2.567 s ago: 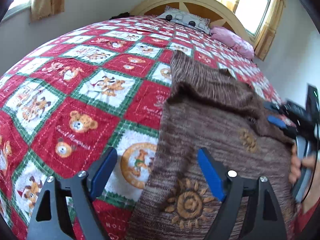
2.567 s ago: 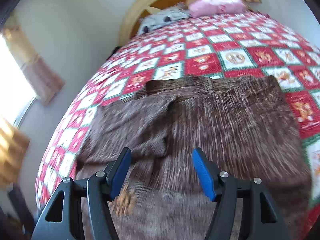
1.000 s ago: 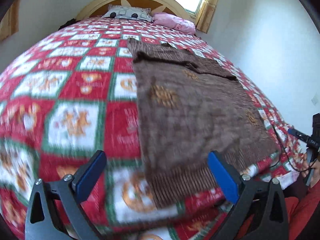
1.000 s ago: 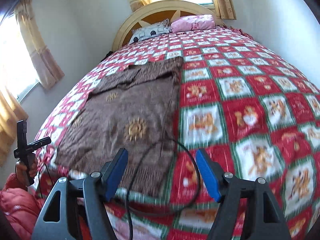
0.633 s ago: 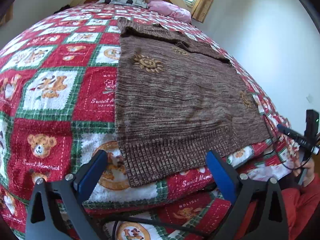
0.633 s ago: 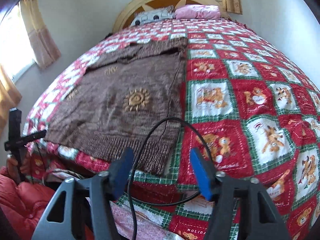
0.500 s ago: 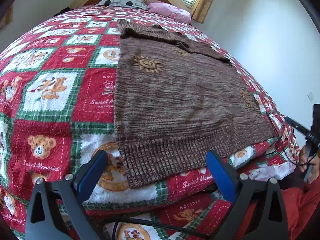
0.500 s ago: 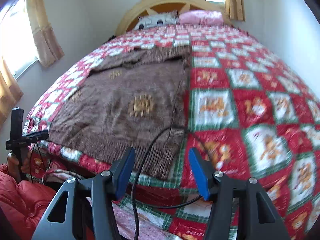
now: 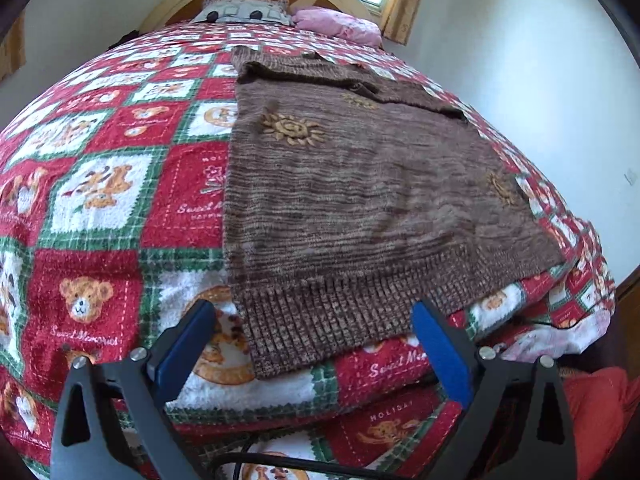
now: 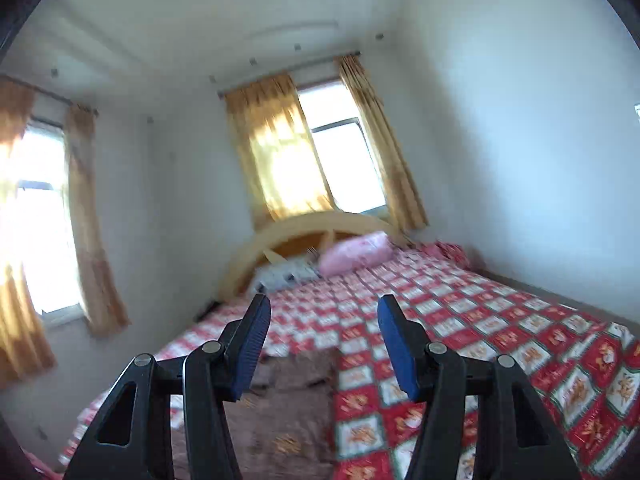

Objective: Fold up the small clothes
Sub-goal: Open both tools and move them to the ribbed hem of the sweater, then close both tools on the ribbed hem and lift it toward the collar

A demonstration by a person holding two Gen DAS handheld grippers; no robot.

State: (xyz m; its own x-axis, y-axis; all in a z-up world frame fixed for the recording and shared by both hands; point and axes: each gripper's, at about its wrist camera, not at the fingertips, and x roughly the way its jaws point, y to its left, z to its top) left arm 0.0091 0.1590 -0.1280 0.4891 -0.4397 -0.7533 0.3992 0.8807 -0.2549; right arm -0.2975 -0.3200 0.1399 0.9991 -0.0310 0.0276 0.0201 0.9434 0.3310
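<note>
Left claw (image 9: pixel 314 350) and right claw (image 10: pixel 324 346) gape empty.

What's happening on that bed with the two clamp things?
A person holds a gripper in each hand over a brown knitted sweater spread flat on the red-and-white teddy-bear quilt. The left gripper hangs open near the ribbed hem; the right gripper points across the room, jaws apart, empty. Neither grips anything.

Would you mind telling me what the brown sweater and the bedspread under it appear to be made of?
The brown sweater looks like a chunky marled yarn knit, matte, with a ribbed hem and raised tan sun motifs. The bedspread looks like a terry or fleece fabric, soft and fuzzy: its looped pile shows in the white patches; the exact fibre is unclear.
</note>
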